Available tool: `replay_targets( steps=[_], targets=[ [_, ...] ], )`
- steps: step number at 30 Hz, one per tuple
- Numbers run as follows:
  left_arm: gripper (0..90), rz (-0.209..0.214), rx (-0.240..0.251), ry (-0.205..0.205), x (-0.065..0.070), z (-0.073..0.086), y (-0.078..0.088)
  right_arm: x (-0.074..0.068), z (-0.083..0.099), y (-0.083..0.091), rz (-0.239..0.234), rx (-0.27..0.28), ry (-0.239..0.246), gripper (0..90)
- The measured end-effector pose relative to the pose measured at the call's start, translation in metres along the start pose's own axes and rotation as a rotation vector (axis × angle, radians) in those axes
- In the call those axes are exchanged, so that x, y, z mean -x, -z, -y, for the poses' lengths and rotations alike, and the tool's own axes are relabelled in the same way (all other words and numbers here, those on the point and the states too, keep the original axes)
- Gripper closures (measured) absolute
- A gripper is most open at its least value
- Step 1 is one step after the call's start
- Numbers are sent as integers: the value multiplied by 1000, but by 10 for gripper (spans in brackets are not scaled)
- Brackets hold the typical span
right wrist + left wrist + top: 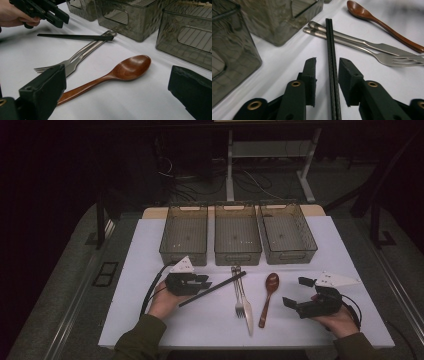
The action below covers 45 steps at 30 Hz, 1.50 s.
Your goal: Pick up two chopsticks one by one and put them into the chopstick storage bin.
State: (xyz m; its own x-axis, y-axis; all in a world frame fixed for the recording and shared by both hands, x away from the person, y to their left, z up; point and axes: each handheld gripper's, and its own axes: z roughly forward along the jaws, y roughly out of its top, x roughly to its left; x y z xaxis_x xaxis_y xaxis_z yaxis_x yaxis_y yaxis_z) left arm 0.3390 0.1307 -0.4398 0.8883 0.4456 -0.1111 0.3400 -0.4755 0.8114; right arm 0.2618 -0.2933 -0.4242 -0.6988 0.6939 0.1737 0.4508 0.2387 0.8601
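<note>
The left gripper (327, 75), jaws parted, straddles black chopsticks (331, 62) lying on the white table (150, 270) across a steel fork (387, 56); next, clamp and lift, while the right gripper (299, 292) waits open.

Left gripper (327, 72) narrowly parted; right gripper (117, 87) wide apart.

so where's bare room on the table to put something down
Free patches: the white table left of the left bin; the near strip between the left hand and the fork; the gap between the spoon and the right tongs. Crowded: the middle, where chopsticks, fork and knife overlap below the bins.
</note>
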Motion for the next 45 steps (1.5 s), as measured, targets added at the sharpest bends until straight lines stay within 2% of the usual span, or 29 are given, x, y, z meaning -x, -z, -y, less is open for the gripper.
replay_targets(
  steps=[6, 17, 32, 45],
  targets=[
    [738, 14, -26, 7, -2, 3, -3, 1, 0, 0, 1, -1, -2, 11],
    [773, 28, -57, 10, 0, 6, -8, 1, 0, 0, 4, 0, -4, 12],
    [785, 22, -73, -3, 0, 7, -10, 1, 0, 1, 3, 5, -12, 11],
    [790, -2, -101, -12, 1, 8, -14, 2, 0, 1, 3, 6, -15, 11]
  ],
)
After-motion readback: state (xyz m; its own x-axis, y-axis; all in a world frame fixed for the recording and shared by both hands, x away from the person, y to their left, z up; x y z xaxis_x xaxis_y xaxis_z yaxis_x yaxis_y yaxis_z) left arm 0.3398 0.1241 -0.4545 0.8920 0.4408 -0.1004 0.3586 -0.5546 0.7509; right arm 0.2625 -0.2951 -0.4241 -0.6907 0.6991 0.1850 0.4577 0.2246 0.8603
